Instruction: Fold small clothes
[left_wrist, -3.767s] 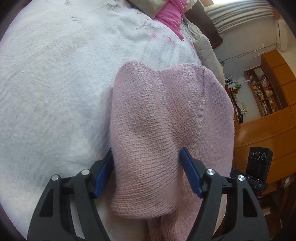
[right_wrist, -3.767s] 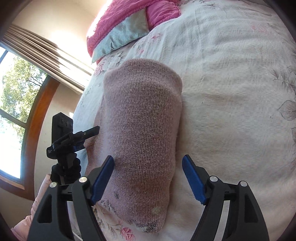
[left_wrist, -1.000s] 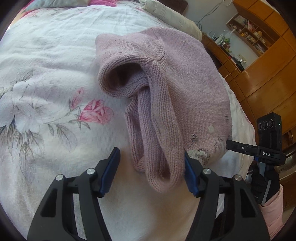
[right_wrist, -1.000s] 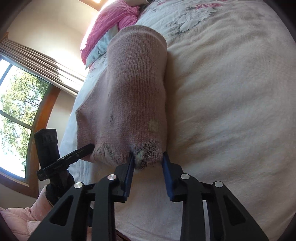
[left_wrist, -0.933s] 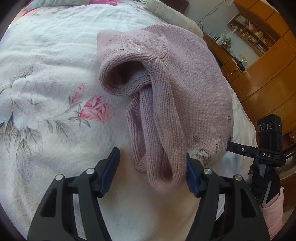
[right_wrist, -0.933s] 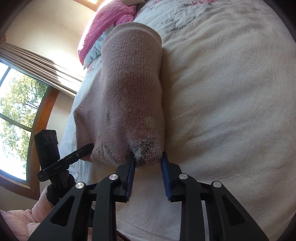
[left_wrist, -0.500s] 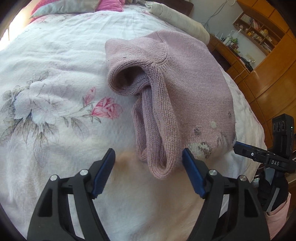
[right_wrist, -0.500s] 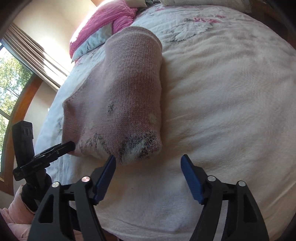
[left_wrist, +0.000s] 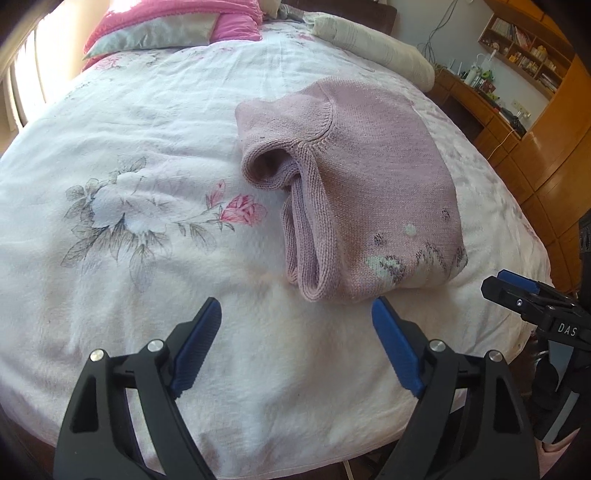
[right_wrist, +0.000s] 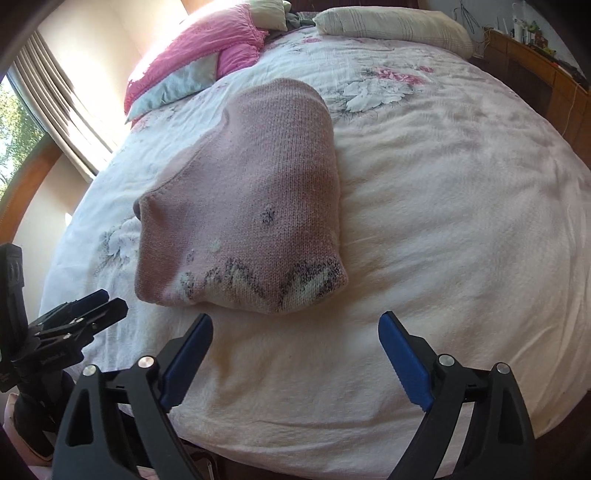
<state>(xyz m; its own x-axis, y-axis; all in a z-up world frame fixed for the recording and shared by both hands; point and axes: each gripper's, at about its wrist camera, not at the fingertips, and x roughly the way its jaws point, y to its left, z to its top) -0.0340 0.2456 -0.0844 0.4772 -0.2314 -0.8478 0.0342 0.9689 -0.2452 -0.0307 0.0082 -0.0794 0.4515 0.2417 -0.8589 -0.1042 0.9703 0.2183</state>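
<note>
Nearest me, I hold the left gripper (left_wrist: 295, 343) and right gripper (right_wrist: 295, 354) wide apart and empty just short of the pink sweater (left_wrist: 354, 192), which lies folded on the bedspread (left_wrist: 147, 147), so I judge the fold done.

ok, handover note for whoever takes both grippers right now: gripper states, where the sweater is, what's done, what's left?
Left gripper: open, holding nothing, just short of the sweater.
Right gripper: open, holding nothing, also clear of it.
Pink knit sweater lies folded into a compact bundle on the floral bedspread, near the bed's edge.
Done: folds look complete.
Left: probably only tidying the loose sleeve opening on its left side.
</note>
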